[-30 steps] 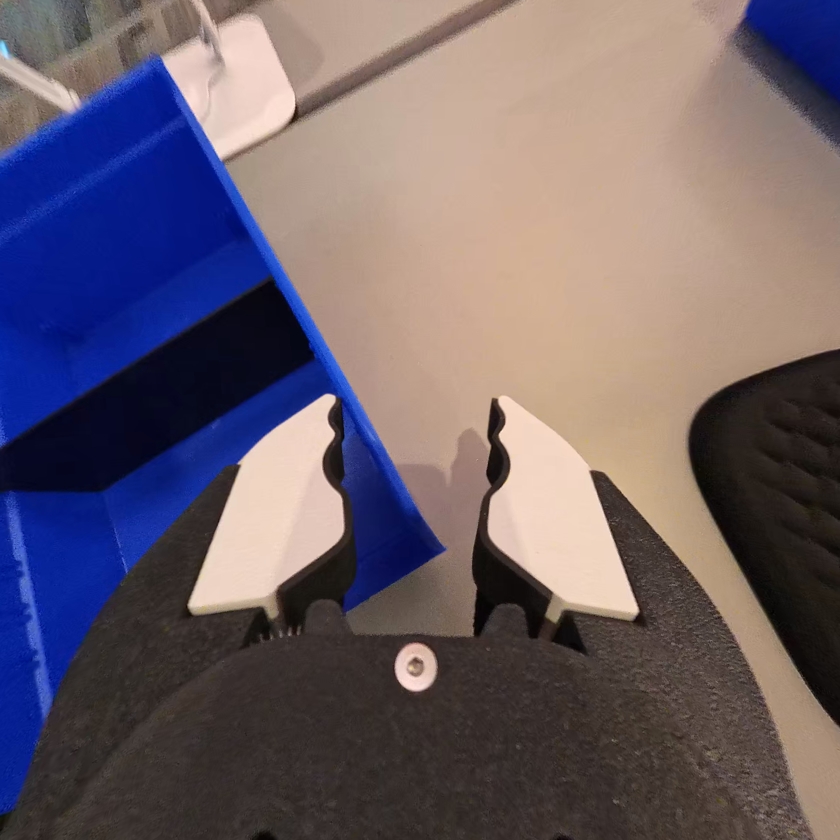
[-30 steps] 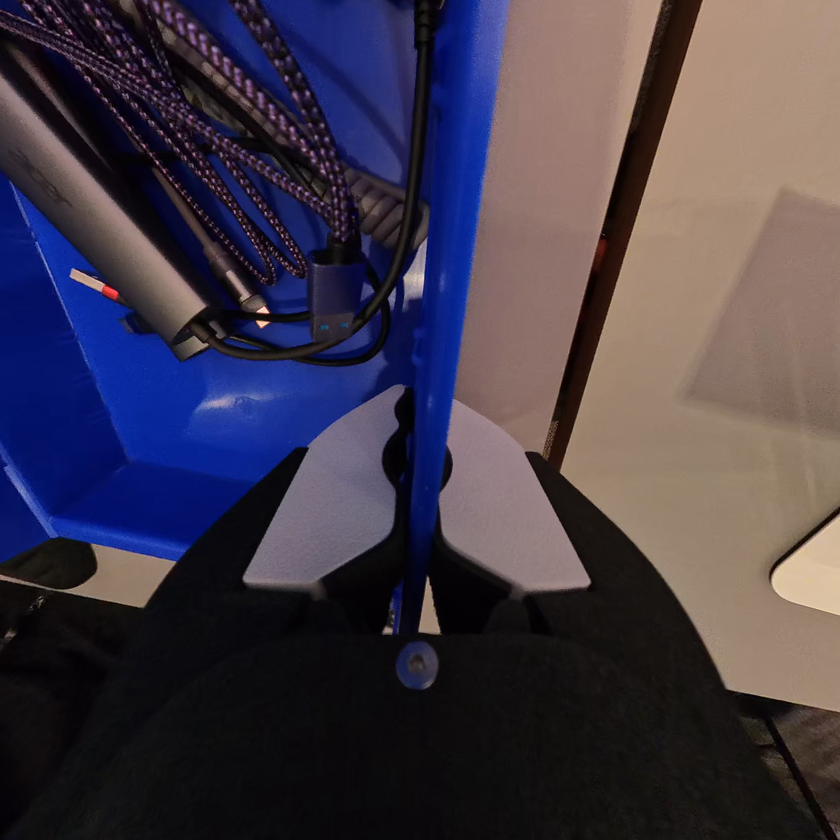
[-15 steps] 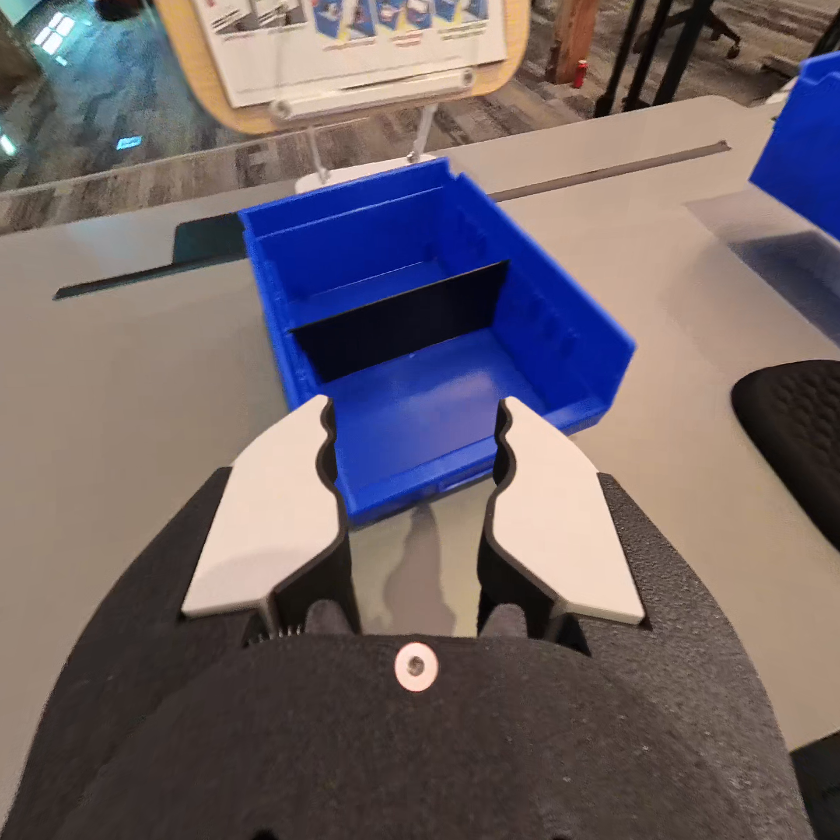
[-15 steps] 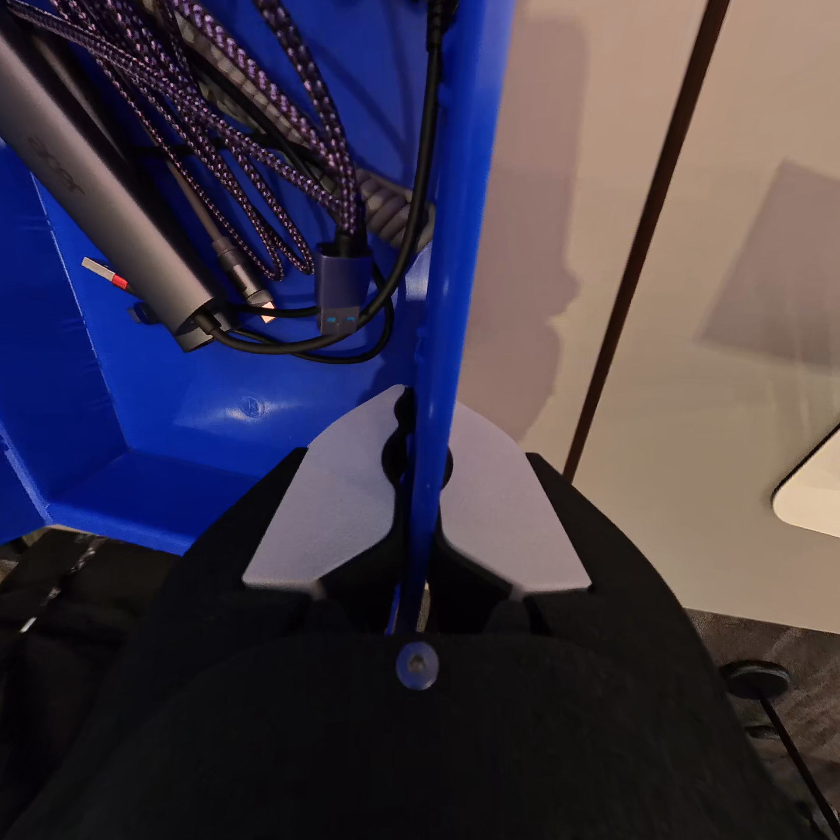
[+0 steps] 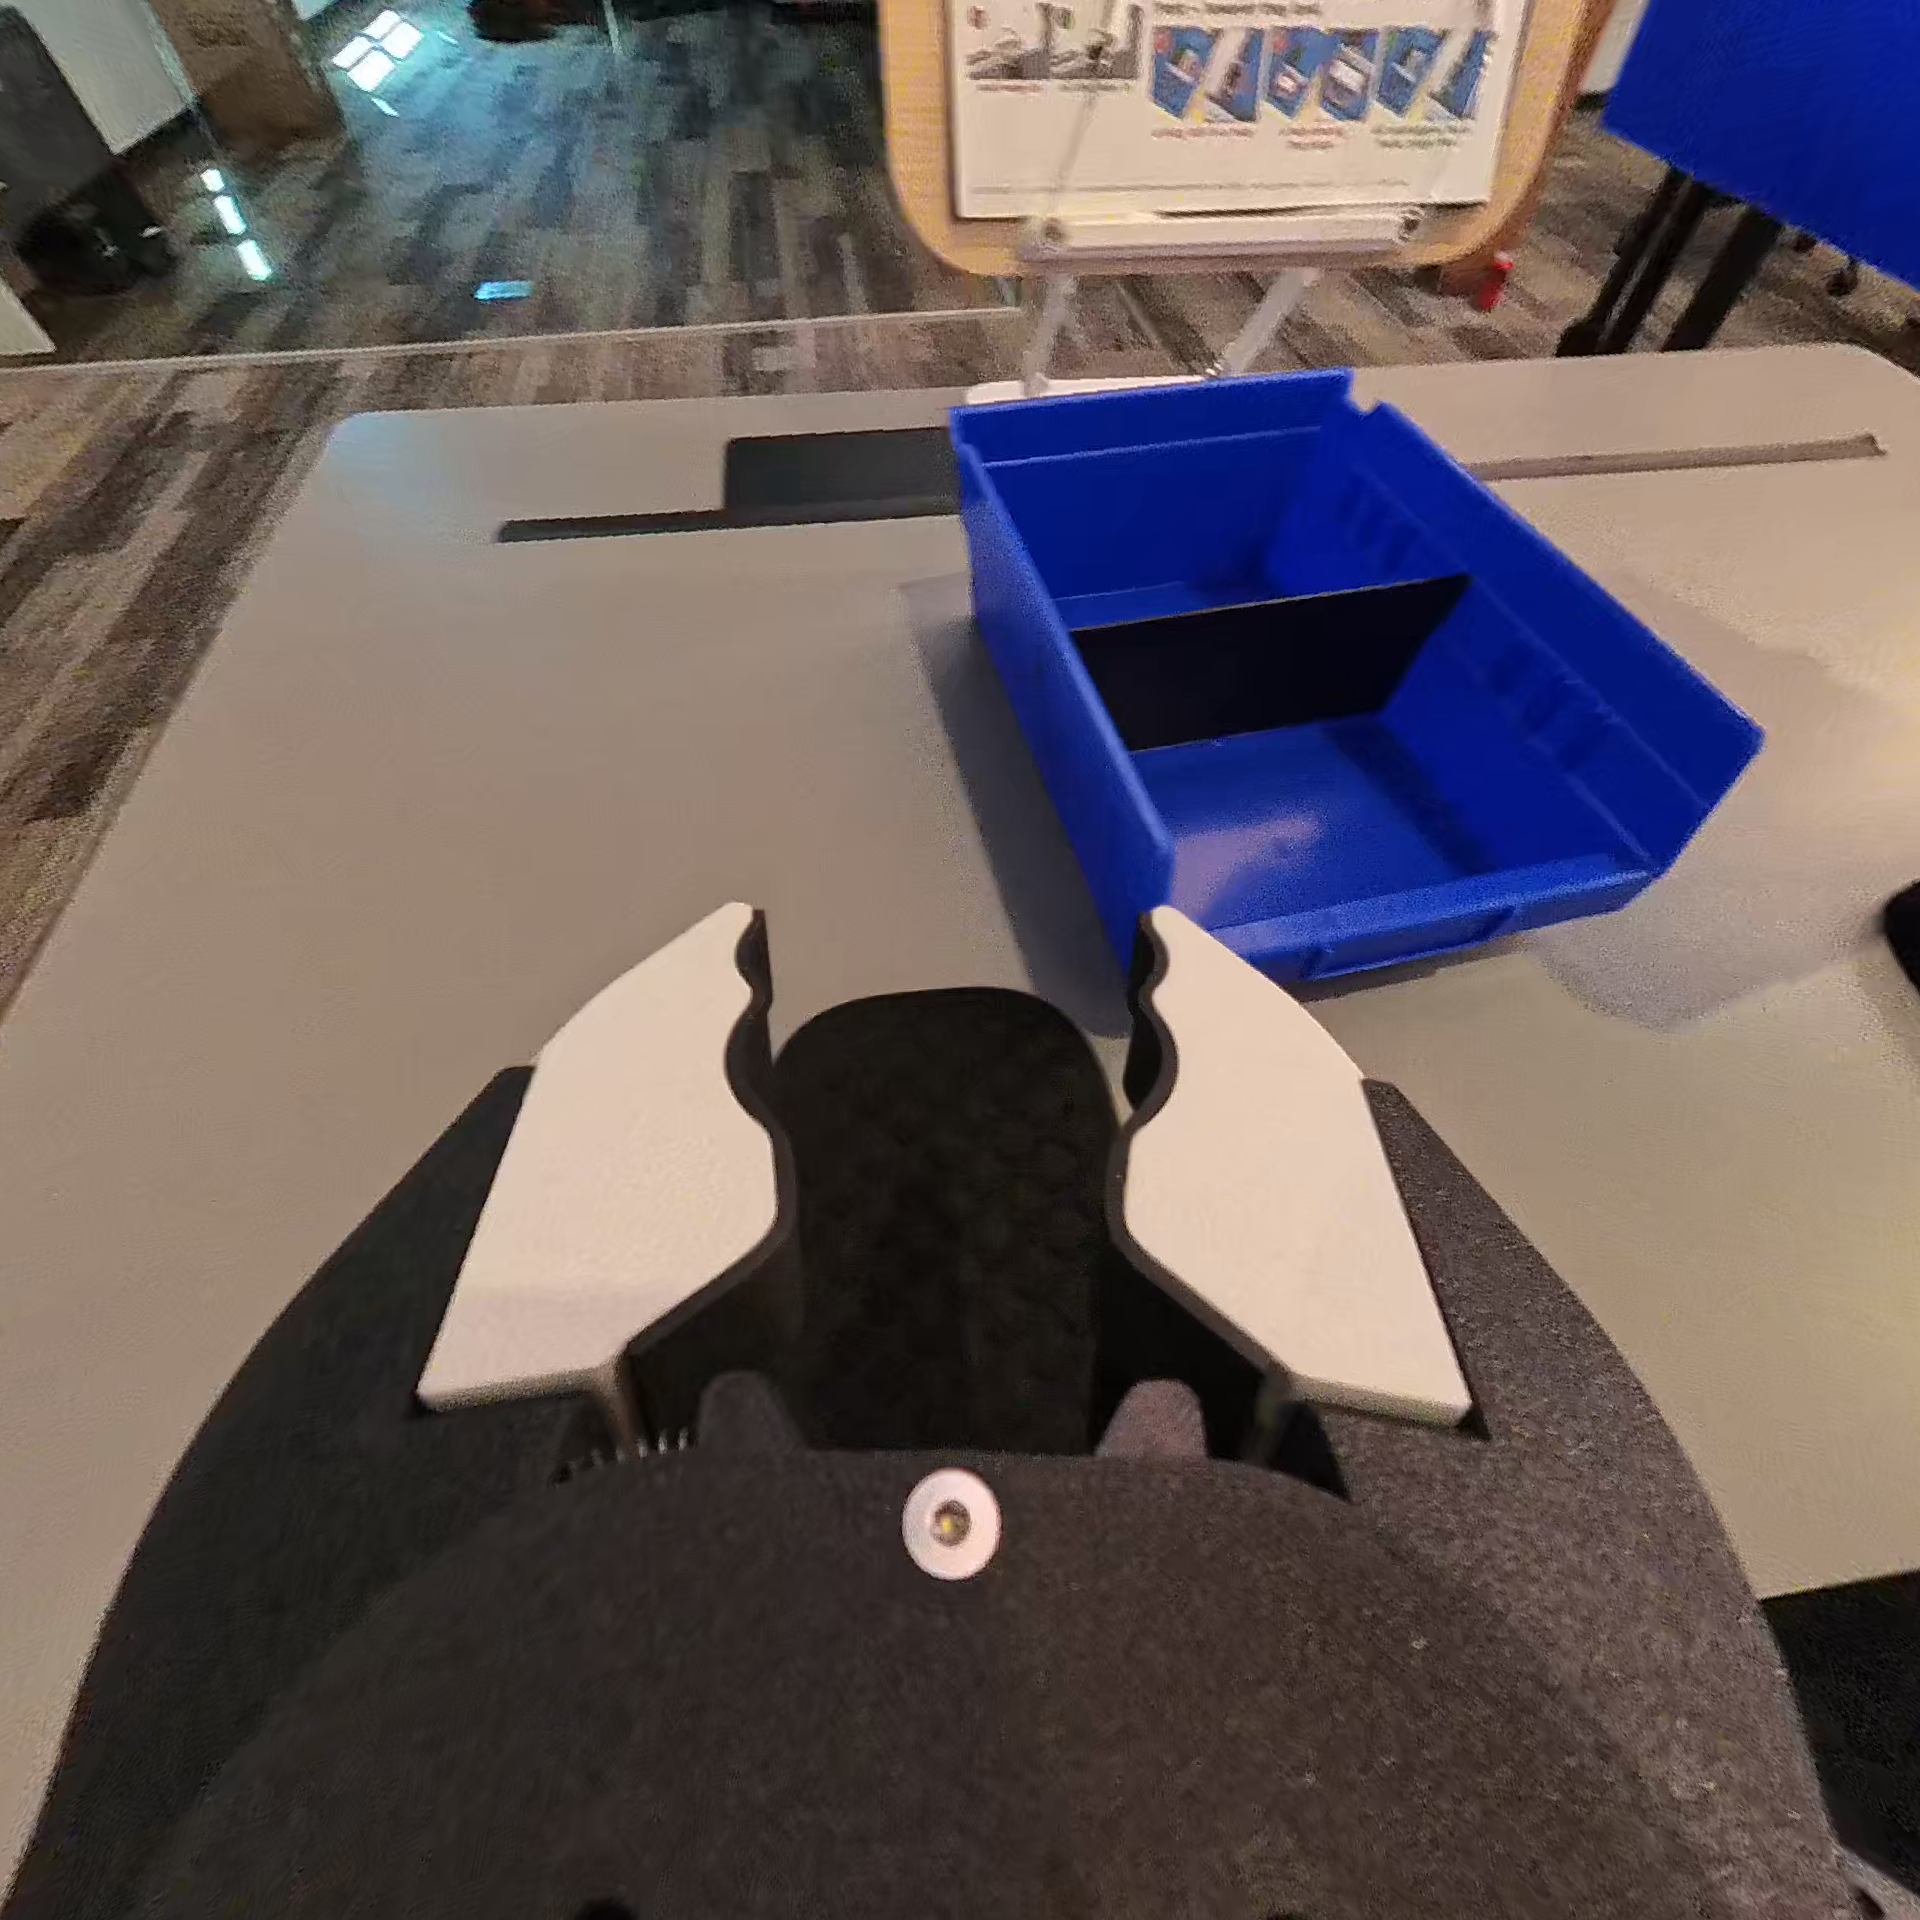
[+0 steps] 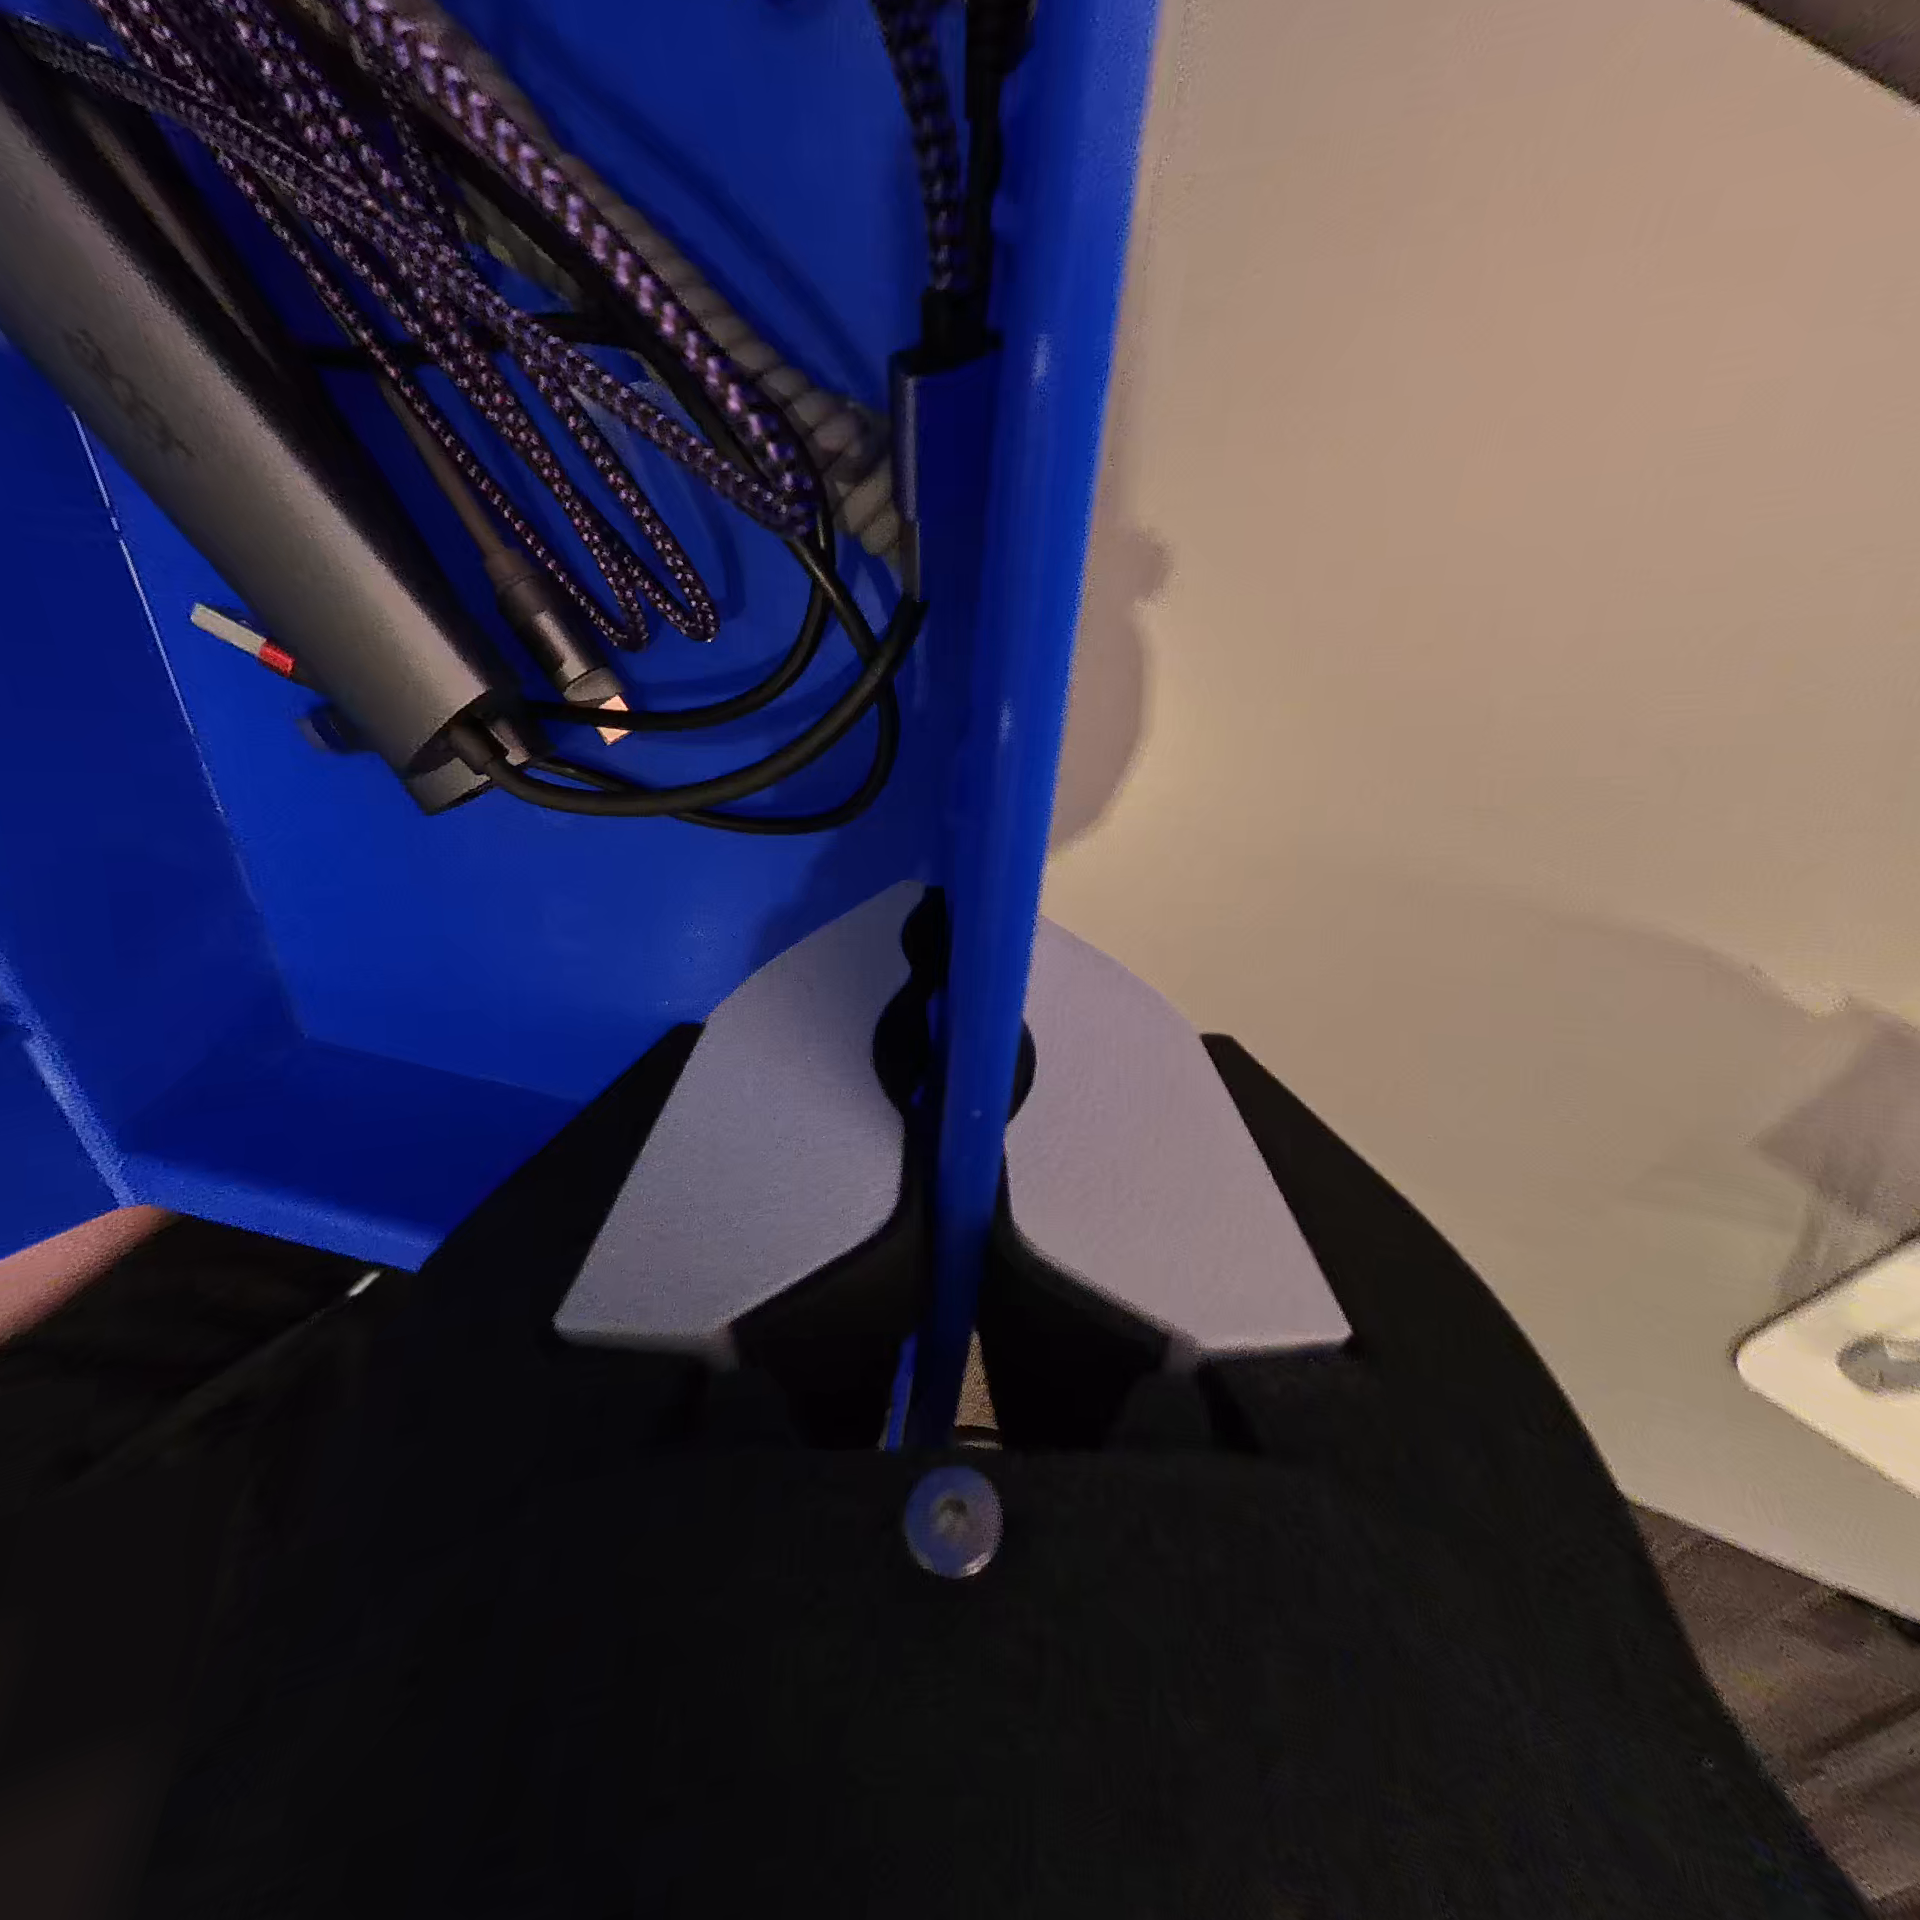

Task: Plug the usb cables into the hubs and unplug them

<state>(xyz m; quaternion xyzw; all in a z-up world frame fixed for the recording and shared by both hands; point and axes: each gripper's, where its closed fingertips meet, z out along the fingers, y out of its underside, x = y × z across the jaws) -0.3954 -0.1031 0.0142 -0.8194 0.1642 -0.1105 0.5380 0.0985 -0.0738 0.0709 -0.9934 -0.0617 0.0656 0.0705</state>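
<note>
My right gripper (image 6: 971,920) is shut on the side wall of a blue bin (image 6: 1044,520) and holds it tilted. Inside lie a grey hub (image 6: 208,499), purple braided usb cables (image 6: 582,343) and a thin black cable (image 6: 790,800). In the left wrist view a corner of this bin (image 5: 1766,114) hangs at the top right. My left gripper (image 5: 948,930) is open and empty above the grey table's (image 5: 468,831) near edge. An empty blue bin (image 5: 1340,831) with a black divider (image 5: 1257,675) sits ahead to its right.
A black padded shape (image 5: 935,1195) lies under the left gripper between its fingers. A sign board (image 5: 1216,114) on a white stand stands behind the empty bin; its white base (image 6: 1829,1371) shows in the right wrist view. A black chair edge (image 5: 1901,945) is at the right. My right fingertips sit around 50 cm from my left ones.
My left gripper has pulled back and to the left, away from the empty bin, staying open. The held bin has tilted more and the cables inside have slid along its wall.
</note>
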